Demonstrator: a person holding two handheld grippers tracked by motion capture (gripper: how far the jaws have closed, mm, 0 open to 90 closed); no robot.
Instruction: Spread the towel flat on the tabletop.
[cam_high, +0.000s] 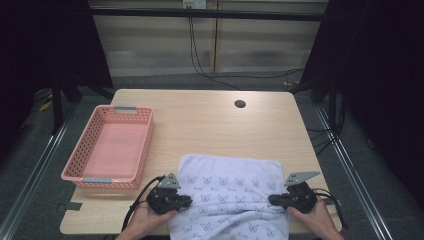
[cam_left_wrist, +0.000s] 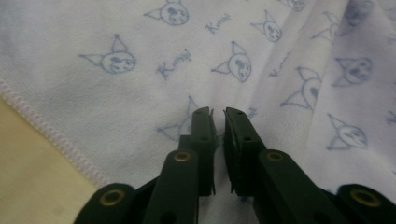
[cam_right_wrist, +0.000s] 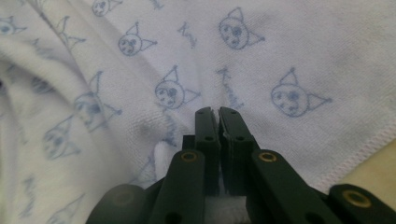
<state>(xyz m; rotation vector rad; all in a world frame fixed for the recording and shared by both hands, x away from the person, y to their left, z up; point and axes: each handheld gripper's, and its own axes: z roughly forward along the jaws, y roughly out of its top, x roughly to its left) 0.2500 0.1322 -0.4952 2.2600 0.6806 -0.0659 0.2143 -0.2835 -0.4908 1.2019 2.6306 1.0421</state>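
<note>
Wooden table (cam_high: 210, 125) with a printed towel (cam_high: 230, 195) spread at its near edge, hanging over it.
Left tool (cam_high: 186, 201) pinches the towel's left side, jaws almost together with cloth between them; right tool (cam_high: 272, 200) is clamped on a fold at the right side. 1 pink basket (cam_high: 90, 175) sits well left of the towel.

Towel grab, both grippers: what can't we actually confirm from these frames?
- Towel near edge: cut off by the high view's bottom edge.
- Cloth between the left gripper jaws: a narrow gap hides any pinched fold.
- Right gripper: jaws shut, cloth bunched beneath; pinch itself hidden.
- Script print: too small to read.
- Pink basket: near wall hides the floor's front edge.
</note>
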